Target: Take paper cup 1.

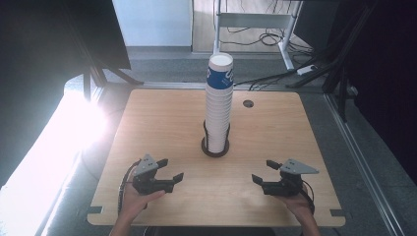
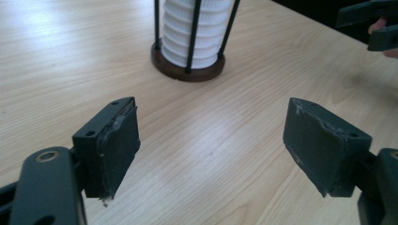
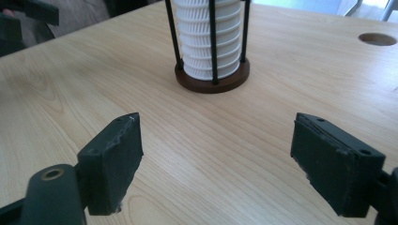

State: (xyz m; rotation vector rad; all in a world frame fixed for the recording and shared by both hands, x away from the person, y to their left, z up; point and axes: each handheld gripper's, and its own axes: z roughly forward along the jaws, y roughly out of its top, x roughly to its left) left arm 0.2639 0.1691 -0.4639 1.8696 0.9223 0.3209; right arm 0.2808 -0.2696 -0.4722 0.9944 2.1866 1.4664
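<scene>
A tall stack of white paper cups, its top cup printed blue, stands upright in a round brown holder with black rods at the table's middle. The same stack rises ahead of both gripper cameras. My left gripper rests near the front left, held in a hand, jaws wide apart with nothing between them. My right gripper sits at the front right, likewise open and empty. In the left gripper view my left gripper hovers over bare wood; my right gripper does the same.
The wooden table has a round cable hole at the back right. Strong glare comes from the left edge. Desk legs and cables lie on the floor beyond. The other gripper shows at upper right of the left gripper view.
</scene>
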